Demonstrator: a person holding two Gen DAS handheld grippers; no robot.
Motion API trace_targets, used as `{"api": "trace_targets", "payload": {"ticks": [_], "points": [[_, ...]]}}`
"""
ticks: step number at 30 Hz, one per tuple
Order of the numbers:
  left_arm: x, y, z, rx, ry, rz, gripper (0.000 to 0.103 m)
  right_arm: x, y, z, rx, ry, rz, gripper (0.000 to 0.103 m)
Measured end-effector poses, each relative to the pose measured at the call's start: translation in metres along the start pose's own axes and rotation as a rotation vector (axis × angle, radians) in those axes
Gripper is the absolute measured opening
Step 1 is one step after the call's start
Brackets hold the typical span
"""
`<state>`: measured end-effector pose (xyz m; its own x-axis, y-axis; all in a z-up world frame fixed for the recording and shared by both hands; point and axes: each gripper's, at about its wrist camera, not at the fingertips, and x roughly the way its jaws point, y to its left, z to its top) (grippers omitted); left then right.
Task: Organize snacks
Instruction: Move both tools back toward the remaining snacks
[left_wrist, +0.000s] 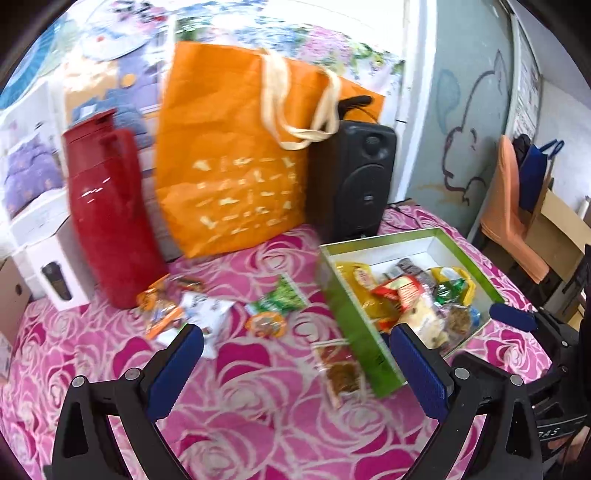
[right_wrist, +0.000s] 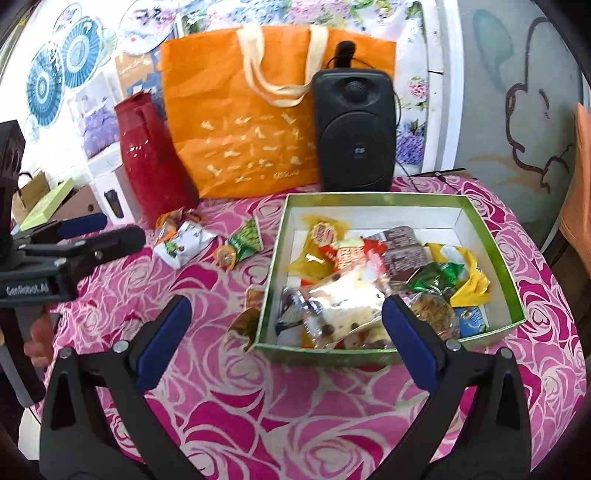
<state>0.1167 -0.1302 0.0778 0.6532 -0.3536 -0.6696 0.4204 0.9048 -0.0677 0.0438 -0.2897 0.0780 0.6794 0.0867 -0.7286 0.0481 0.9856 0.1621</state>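
Both your left gripper (left_wrist: 295, 350) and right gripper (right_wrist: 286, 319) gape empty; next, collect the green packet (left_wrist: 279, 297) beside the box (right_wrist: 271, 266).

L gripper (left_wrist: 295, 363) wide apart, nothing between its blue pads, above the pink rose tabletop (left_wrist: 258, 406). Green box (left_wrist: 354, 325) at R, open, w/ mixed snack packs inside. Brown packet (left_wrist: 340, 369) lies just beside box's near wall. Loose on the cloth: green pack (left_wrist: 282, 297), round orange cup (left_wrist: 266, 325), white pack (left_wrist: 208, 314), orange wrappers (left_wrist: 162, 302). At back: red flask (left_wrist: 110, 210), orange bag (left_wrist: 236, 155), black speaker (left_wrist: 351, 181). R gripper (left_wrist: 517, 317) shows at R edge; state unclear.
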Motion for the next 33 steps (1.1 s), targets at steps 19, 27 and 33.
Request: {"api": "trace_targets", "payload": {"ticks": [19,27,33], "points": [[0.099,-0.016,-0.060,-0.060,0.245,-0.254,0.072,0.002,0.010,-0.025,-0.055,0.096,-0.022,0.102],[0.127,-0.020,-0.068,-0.065,0.313,-0.296,0.027,0.011,0.012,-0.027,-0.062,0.118,0.006,0.102],[0.089,0.017,-0.092,-0.076,0.299,-0.255,0.027,0.036,0.042,-0.029,-0.094,0.172,0.134,0.102]]}}
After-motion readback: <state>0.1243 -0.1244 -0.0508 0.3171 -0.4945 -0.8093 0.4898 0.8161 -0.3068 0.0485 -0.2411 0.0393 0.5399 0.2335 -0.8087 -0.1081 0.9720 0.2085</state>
